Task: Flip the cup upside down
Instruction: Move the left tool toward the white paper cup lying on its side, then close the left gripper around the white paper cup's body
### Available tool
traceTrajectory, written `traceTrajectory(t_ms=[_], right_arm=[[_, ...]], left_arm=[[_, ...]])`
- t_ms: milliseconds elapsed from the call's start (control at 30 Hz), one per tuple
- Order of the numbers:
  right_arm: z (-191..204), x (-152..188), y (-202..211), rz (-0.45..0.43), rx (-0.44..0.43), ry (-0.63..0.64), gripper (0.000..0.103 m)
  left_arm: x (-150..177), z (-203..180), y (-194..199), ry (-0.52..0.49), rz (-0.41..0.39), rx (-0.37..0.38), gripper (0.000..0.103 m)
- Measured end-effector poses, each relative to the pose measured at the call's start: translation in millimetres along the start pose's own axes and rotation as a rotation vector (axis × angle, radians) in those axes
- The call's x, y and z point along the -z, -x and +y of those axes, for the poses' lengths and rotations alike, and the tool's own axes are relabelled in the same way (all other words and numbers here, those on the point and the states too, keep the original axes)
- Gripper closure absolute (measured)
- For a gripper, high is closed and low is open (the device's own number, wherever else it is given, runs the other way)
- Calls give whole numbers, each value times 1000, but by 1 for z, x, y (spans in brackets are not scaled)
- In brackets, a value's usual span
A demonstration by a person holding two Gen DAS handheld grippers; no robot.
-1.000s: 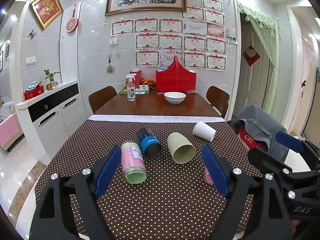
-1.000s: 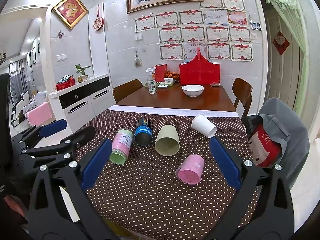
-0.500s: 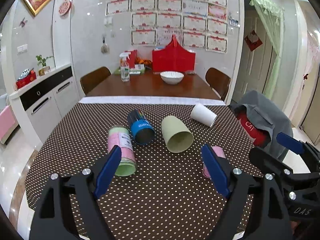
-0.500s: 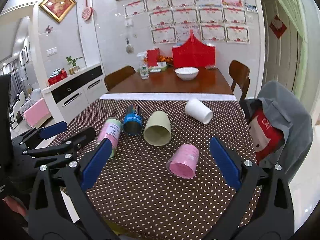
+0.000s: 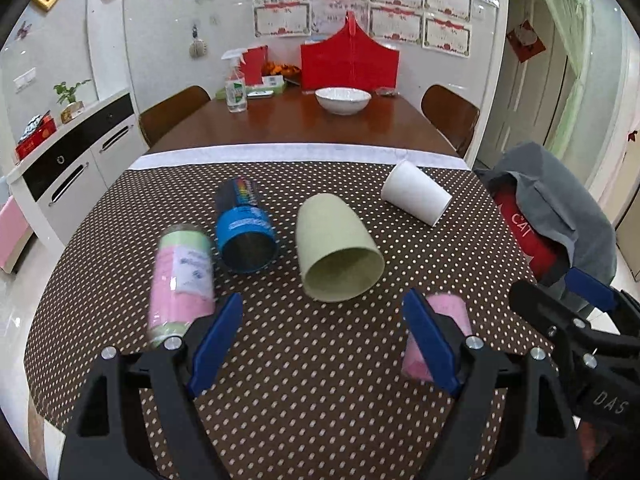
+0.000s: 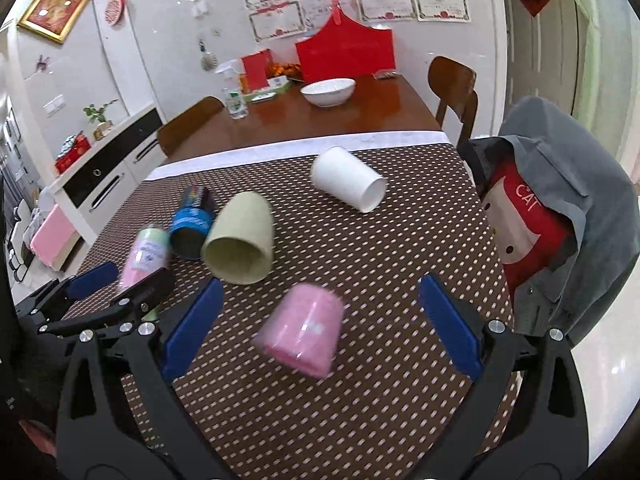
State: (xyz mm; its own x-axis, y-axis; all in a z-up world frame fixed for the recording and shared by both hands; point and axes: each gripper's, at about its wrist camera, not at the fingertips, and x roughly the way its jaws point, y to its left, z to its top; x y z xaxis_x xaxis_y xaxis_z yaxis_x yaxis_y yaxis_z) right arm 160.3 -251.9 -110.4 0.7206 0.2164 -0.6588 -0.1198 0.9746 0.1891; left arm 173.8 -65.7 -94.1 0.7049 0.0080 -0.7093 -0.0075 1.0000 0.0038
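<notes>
Several cups lie on their sides on the dotted brown tablecloth. A pink cup lies just ahead of my right gripper, which is open with the cup between its blue pads, not touching. In the left wrist view the pink cup shows partly behind the right pad. My left gripper is open and empty. Ahead of it lie a pale green cup, a blue can-like cup, a pink-and-green cup and a white cup.
A chair draped with a grey jacket and red cat cushion stands at the table's right edge. Farther back on bare wood are a white bowl, a spray bottle and a red bag. A sideboard stands on the left.
Both grippers have moved forward and tilted down toward the table. The pink cup now sits larger and nearer, between the right gripper's pads. Both stay open.
</notes>
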Motion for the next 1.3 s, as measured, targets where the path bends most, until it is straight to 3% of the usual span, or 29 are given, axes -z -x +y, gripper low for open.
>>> traceTrajectory(t_ms=[200, 400, 600, 733, 800, 933, 1000, 1200, 1300], right_arm=[[-31, -22, -33, 45, 34, -82, 7], [-76, -31, -60, 74, 78, -338, 7], [-101, -22, -56, 23, 153, -587, 7], [-108, -5, -38, -65, 290, -798, 7], [-111, 6, -31, -91, 337, -906, 7], [-106, 29, -17, -155, 518, -1090, 7], [-98, 42, -14, -175, 567, -1169, 7], [-69, 76, -12, -261, 707, -1326, 7], [-58, 84, -16, -298, 743, -1361, 7]], left_arm=[[-29, -25, -30, -125, 32, -3, 22], [-63, -51, -57, -315, 43, -33, 22], [-89, -88, -81, -590, 44, 87, 22], [-99, -117, -99, -784, 42, 185, 22], [-102, -132, -112, -912, 76, 252, 22], [-99, -148, -137, -1101, 150, 335, 22], [-95, -153, -150, -1179, 178, 336, 22], [-93, -157, -177, -1371, 164, 341, 22], [-89, -158, -188, -1498, 106, 293, 22]])
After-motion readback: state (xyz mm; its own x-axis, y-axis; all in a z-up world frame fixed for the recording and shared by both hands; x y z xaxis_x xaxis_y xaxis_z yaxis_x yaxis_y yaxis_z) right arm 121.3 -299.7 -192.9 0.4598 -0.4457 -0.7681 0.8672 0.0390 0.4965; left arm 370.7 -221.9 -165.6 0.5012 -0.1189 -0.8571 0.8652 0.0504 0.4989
